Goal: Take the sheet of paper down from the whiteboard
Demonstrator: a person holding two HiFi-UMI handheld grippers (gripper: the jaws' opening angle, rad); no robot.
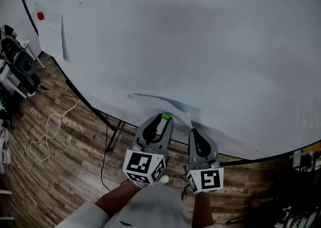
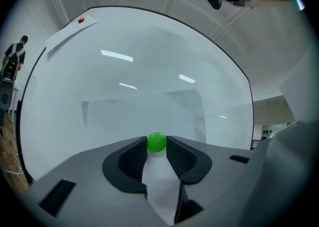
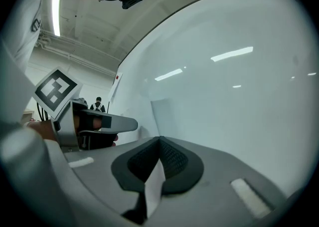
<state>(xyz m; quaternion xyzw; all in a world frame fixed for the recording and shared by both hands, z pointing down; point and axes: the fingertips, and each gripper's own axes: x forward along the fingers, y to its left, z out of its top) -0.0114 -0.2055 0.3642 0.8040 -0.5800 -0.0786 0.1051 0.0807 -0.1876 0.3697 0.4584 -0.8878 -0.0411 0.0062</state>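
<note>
A white sheet of paper (image 1: pixel 161 104) lies against the whiteboard (image 1: pixel 210 41) just ahead of both grippers, with its lower edge bulging off the board. A green ball magnet (image 1: pixel 165 117) sits on it. My left gripper (image 1: pixel 163 121) is shut on that magnet; in the left gripper view the green magnet (image 2: pixel 156 141) touches both pads, with the sheet (image 2: pixel 144 113) behind it. My right gripper (image 1: pixel 192 132) is to its right, shut on the sheet's edge; a strip of the paper (image 3: pixel 155 186) runs between its closed jaws.
A second sheet (image 1: pixel 51 32) hangs at the board's far left under a red magnet (image 1: pixel 40 16). Below the board are its stand legs (image 1: pixel 113 132), a white cable (image 1: pixel 50 129) on the wooden floor, and dark equipment (image 1: pixel 21 64). A person (image 2: pixel 15 54) stands far off.
</note>
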